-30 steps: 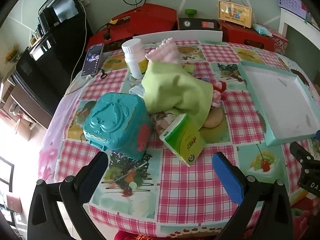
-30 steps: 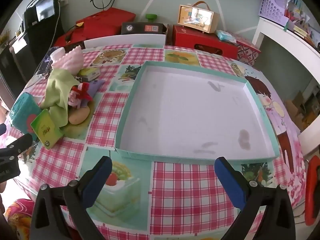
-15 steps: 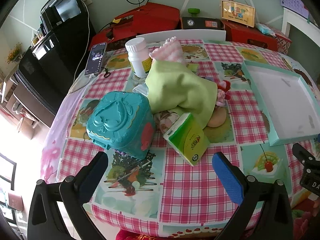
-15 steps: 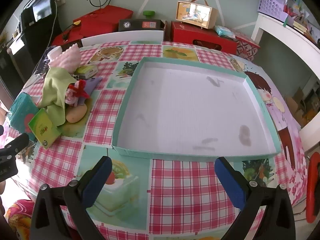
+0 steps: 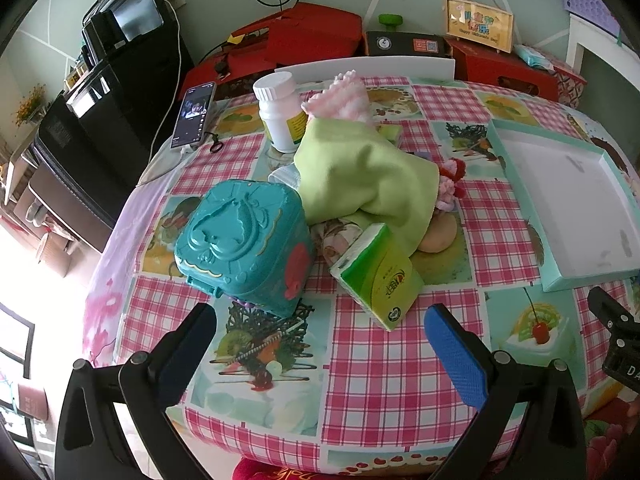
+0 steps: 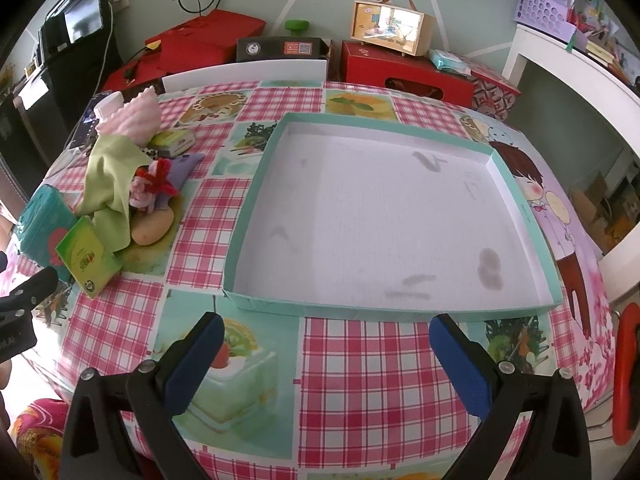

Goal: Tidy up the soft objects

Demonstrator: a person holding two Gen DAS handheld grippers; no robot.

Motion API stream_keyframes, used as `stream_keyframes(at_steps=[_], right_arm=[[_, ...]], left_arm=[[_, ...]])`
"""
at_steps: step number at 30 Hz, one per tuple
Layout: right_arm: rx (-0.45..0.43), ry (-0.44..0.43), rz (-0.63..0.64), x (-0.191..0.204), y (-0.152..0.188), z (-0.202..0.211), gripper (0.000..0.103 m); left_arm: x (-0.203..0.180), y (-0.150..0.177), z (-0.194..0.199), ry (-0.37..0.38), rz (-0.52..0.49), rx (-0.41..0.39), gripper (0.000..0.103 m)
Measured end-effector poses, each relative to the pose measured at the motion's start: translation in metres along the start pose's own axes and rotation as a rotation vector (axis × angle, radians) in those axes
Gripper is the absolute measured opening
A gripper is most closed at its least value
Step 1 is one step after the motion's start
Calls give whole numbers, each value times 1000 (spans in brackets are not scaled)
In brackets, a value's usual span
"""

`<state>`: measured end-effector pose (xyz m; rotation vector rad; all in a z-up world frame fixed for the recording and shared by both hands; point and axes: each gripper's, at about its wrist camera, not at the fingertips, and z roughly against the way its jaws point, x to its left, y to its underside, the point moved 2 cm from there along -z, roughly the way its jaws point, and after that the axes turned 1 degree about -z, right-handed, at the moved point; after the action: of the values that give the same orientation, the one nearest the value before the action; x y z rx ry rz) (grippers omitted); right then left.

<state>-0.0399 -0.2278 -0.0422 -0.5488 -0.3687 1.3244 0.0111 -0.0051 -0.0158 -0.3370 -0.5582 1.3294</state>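
A green cloth [image 5: 368, 176] is heaped mid-table, with a pink fluffy cloth [image 5: 344, 98] behind it and a small pink and red soft toy [image 5: 450, 184] at its right. They also show in the right wrist view: green cloth [image 6: 108, 172], pink cloth [image 6: 134, 118], toy [image 6: 150, 188]. A shallow teal-rimmed white tray [image 6: 520, 216] lies to their right, with nothing in it. My left gripper [image 5: 320, 328] is open near the table's front edge, facing the pile. My right gripper [image 6: 326, 334] is open in front of the tray.
A teal plastic case [image 5: 240, 240], a green tissue pack [image 5: 380, 276], a potato [image 5: 438, 236], a white pill bottle [image 5: 280, 110] and a phone [image 5: 194, 114] share the checked tablecloth. Red boxes [image 6: 404, 70] stand behind the table.
Both grippers have drawn back and risen a little, so the table appears slightly farther. Nothing on the table has moved.
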Motion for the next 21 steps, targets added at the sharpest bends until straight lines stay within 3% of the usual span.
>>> stream_keyframes(at_steps=[21], right_arm=[[2,-9,-3,1,0,2,103]], left_arm=[[2,1,0,-13,-1,3,103]])
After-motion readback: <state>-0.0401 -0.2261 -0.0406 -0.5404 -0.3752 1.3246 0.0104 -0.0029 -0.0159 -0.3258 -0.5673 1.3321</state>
